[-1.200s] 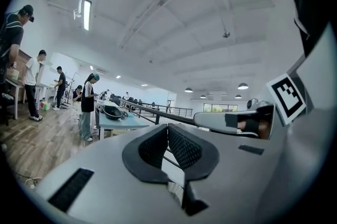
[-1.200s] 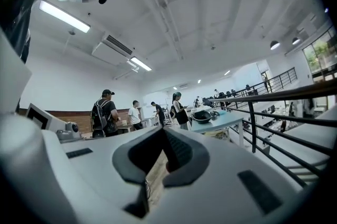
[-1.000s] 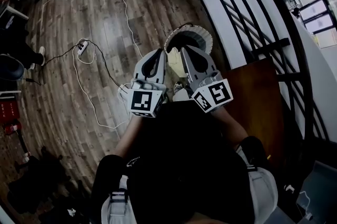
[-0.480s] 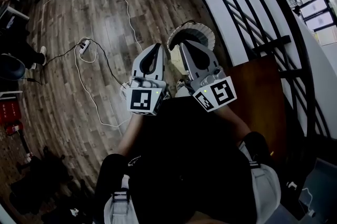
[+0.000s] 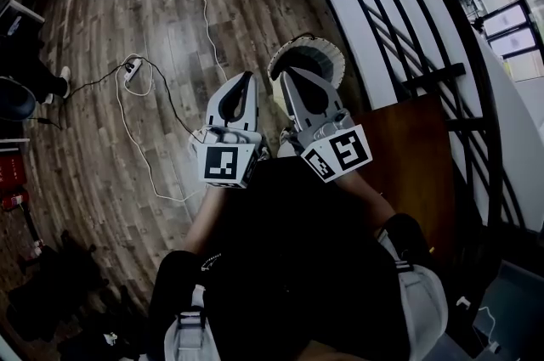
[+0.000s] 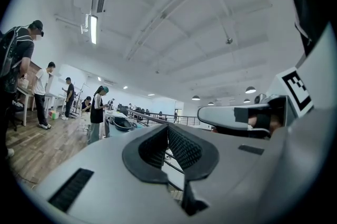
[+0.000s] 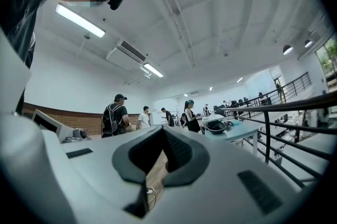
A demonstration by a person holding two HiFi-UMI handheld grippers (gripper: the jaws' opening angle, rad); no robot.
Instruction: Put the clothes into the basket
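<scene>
Grey claws 2, closed: left claw (image 5: 246,79), right claw (image 5: 286,72) | basket (image 5: 325,55) 1

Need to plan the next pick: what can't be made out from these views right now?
1. Inside of the basket: in the head view, the right gripper covers its near side.
2. Whether the dark heap at the head view's lower left is clothes: too dim to tell.
3. Both gripper views look level across the room, so neither shows the basket.
</scene>
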